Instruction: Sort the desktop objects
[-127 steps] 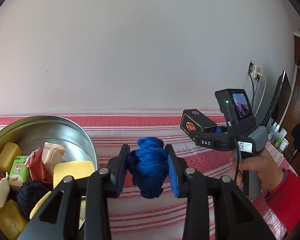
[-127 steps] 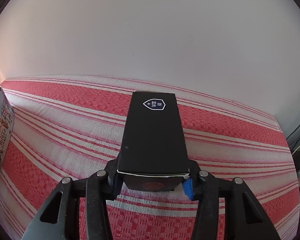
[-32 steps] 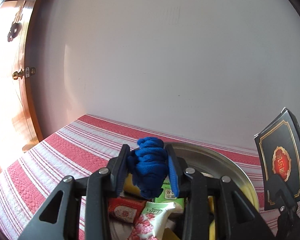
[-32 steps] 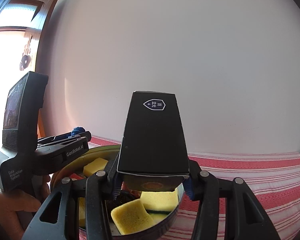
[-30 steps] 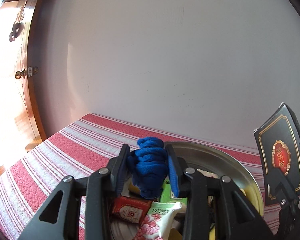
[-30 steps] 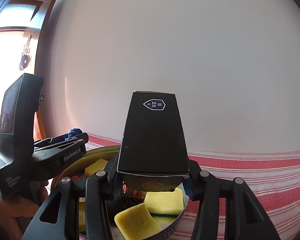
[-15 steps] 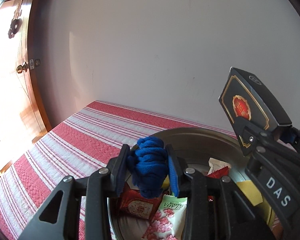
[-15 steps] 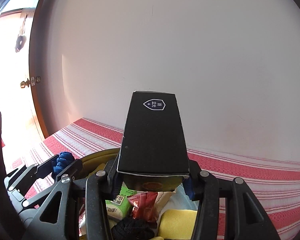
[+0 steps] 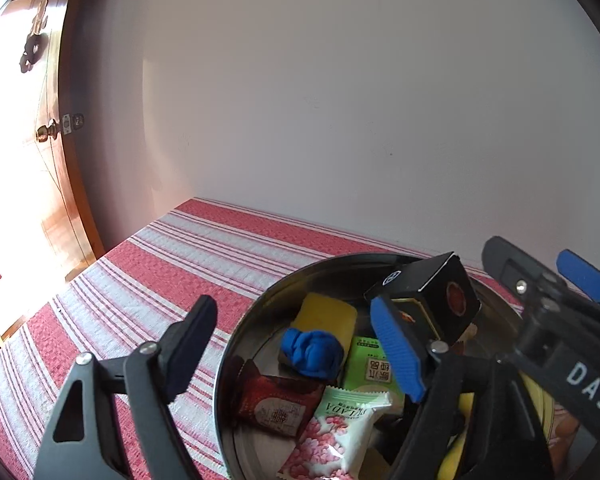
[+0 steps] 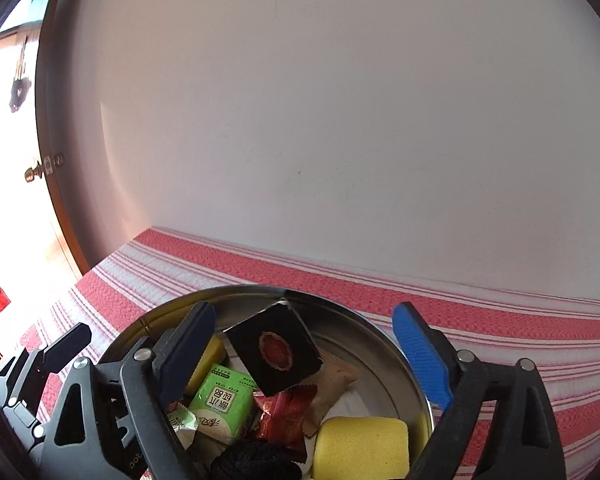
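Both my grippers, left (image 9: 300,344) and right (image 10: 312,354), have just sprung open, empty, above the tin (image 10: 384,340). The blue bundle (image 9: 312,352) and black box (image 10: 274,350) now sit inside it; nothing is visible beside the tin to sort.

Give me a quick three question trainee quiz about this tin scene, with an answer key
1. True or false: the left gripper is shut on the blue yarn ball.
2. Where is the black box? A) on the striped cloth B) in the metal tin C) in the right gripper's grip
3. Fill in: the packet with pink flowers lies inside the ____.

Key: 1 false; 2 B; 3 tin
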